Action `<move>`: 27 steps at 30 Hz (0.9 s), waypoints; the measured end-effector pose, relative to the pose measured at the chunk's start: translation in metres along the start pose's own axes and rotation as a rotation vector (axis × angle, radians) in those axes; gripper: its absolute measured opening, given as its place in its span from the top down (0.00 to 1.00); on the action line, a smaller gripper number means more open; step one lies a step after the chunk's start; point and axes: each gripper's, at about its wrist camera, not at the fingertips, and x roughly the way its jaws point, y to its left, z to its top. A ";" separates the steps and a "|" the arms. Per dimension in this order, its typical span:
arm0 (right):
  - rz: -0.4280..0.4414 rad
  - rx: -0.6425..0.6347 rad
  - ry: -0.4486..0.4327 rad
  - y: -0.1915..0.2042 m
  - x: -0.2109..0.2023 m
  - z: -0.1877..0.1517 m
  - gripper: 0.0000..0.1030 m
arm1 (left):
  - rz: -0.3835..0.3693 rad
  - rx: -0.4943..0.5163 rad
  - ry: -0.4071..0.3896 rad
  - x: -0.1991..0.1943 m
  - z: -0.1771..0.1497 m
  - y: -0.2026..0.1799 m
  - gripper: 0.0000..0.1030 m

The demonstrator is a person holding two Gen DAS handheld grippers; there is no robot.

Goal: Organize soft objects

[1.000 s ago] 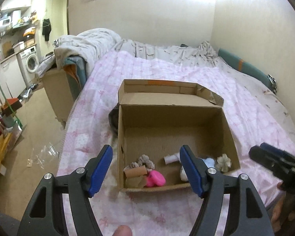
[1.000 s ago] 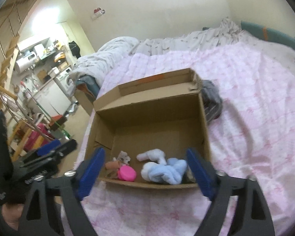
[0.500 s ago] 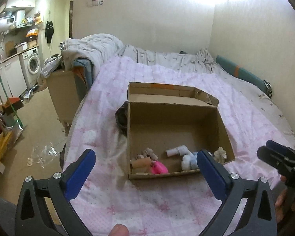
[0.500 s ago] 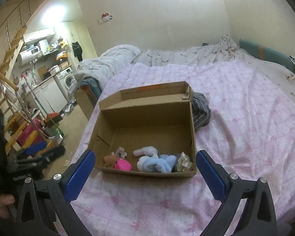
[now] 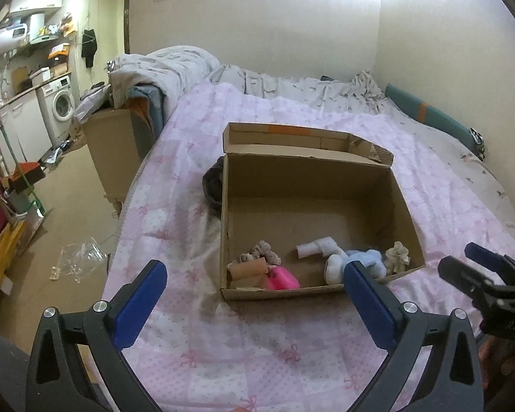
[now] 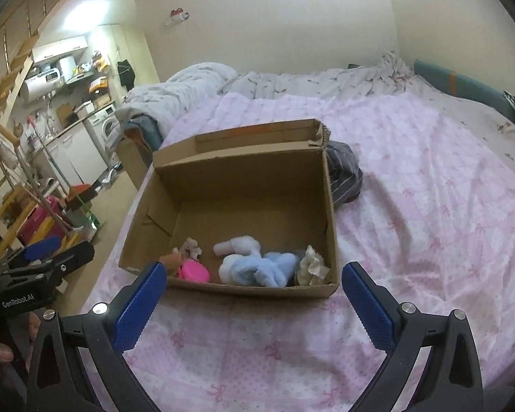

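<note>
Both grippers, left gripper [image 5: 255,300] and right gripper [image 6: 254,300], are spread wide with nothing in them. The cardboard box [image 5: 388,185] sits on the pink bedspread [image 6: 429,199] just ahead of the fingertips, soft objects [image 6: 257,267] bunched along its near wall.

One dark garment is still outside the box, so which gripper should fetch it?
Probably the right gripper: the dark garment lies open to view beside the cardboard box. From the left gripper, open too, the box wall mostly hides it.

Both cameras look down at the bed [image 5: 292,343] from near its edge — each sees the same open box [image 5: 312,185] [image 6: 243,171] at 12 o'clock.
</note>
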 end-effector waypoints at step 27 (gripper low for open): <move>-0.043 -0.003 0.007 -0.002 0.004 0.000 0.00 | 0.003 -0.004 0.018 0.000 -0.002 0.004 0.00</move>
